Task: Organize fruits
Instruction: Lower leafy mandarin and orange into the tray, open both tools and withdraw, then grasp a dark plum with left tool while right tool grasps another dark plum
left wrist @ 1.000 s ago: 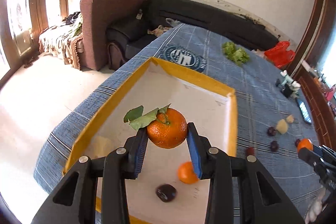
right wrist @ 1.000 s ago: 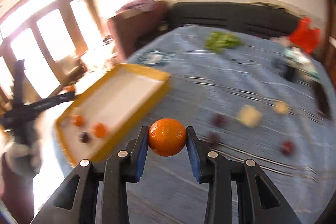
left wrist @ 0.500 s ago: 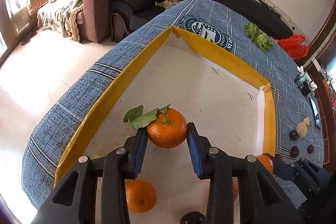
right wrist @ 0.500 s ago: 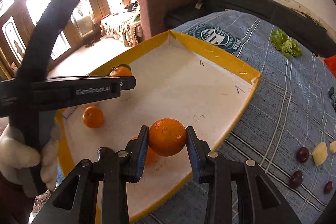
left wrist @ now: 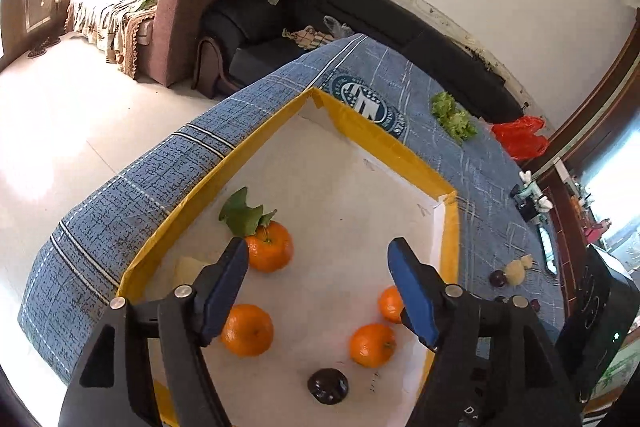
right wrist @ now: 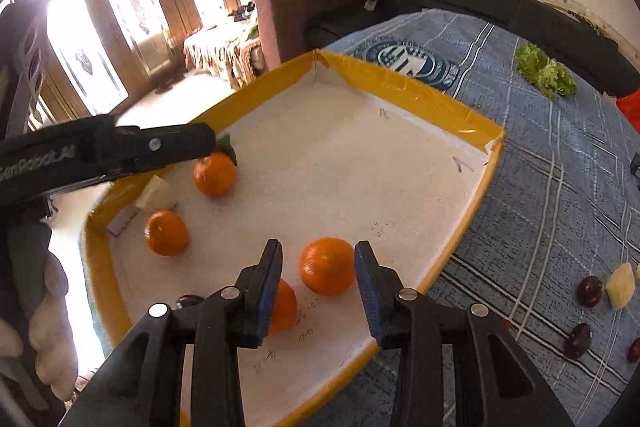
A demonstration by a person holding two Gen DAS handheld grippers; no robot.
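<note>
Two hand-held grippers hang over a shallow white tray with a yellow rim (left wrist: 192,211), which sits on a blue plaid cloth (left wrist: 120,195). Starting at the left: the left gripper (left wrist: 316,283) has its jaws opening wide, with nothing between the blue pads. The leafy mandarin (left wrist: 269,246) lies on the tray floor beside the left pad, at the tray's left wall, its stem and green leaf pointing up and away. This gripper slants steeply down; the right wrist view shows its black finger reaching in above that fruit, with a gloved hand (right wrist: 48,327) behind it. Nearer the camera lie a second mandarin (left wrist: 247,330), a dark plum (left wrist: 328,386) and two more mandarins toward the tray's right wall. Moving right — the right gripper (right wrist: 318,283) also tilts steeply down, jaws opening; a plain mandarin (right wrist: 328,266) sits between its pads, and a gap shows on each side, so it seems to be resting on the tray, though the contact underneath is hard to confirm. Round fruit, so no long axis matters. Further right, on the cloth outside the tray, plums (right wrist: 589,291) and a pale fruit chunk (right wrist: 620,286) remain — nearer to the right gripper, off to its right.
</note>
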